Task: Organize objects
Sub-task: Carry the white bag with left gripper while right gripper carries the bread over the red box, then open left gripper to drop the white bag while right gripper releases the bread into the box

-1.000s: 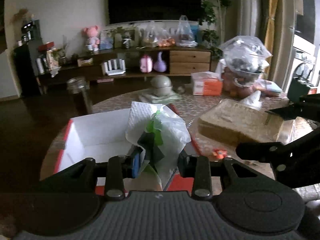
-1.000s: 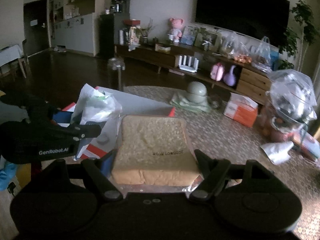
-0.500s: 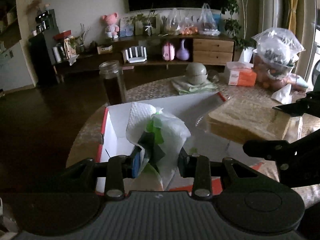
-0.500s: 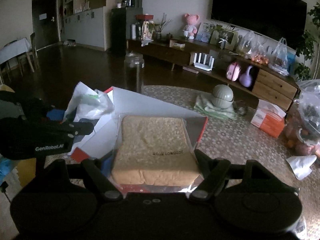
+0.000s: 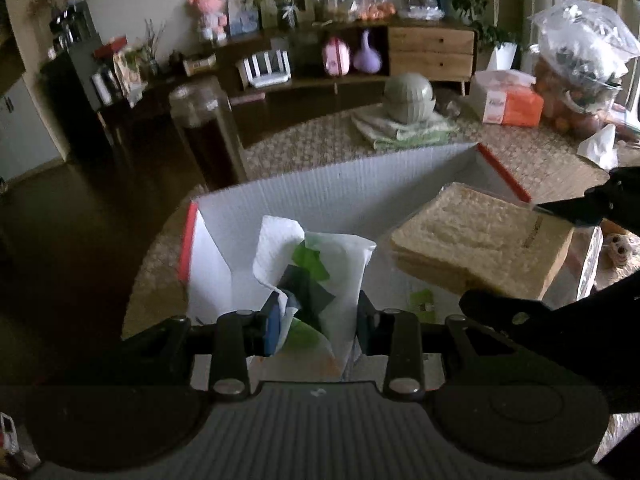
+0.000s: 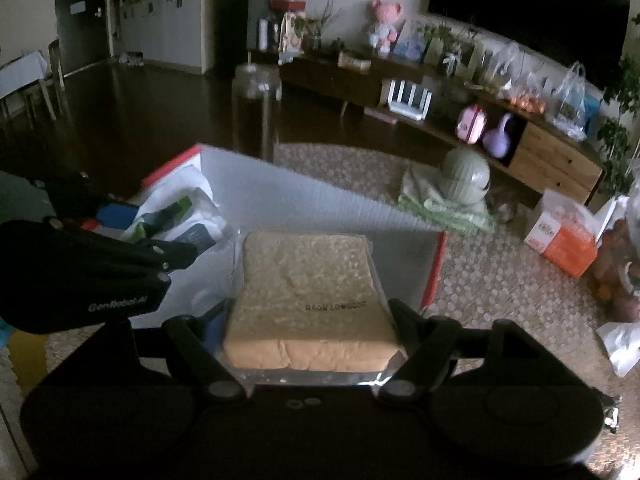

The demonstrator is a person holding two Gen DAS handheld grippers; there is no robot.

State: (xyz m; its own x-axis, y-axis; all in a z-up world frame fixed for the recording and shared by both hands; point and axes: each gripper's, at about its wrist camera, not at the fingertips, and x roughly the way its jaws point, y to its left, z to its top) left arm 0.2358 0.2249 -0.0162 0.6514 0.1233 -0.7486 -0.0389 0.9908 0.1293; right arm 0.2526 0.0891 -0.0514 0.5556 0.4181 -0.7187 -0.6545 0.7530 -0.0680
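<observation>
though clear-wrapped, tan porous date-stamped bread

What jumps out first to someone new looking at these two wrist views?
The bagged bread loaf, clamped in the right gripper and held over the white box with red edges. Next, the crumpled white packet with green print pinched in the left gripper, over the box's left side. Behind the box on the table sit a grey-green lidded bowl on a folded cloth and an orange tissue pack.
</observation>
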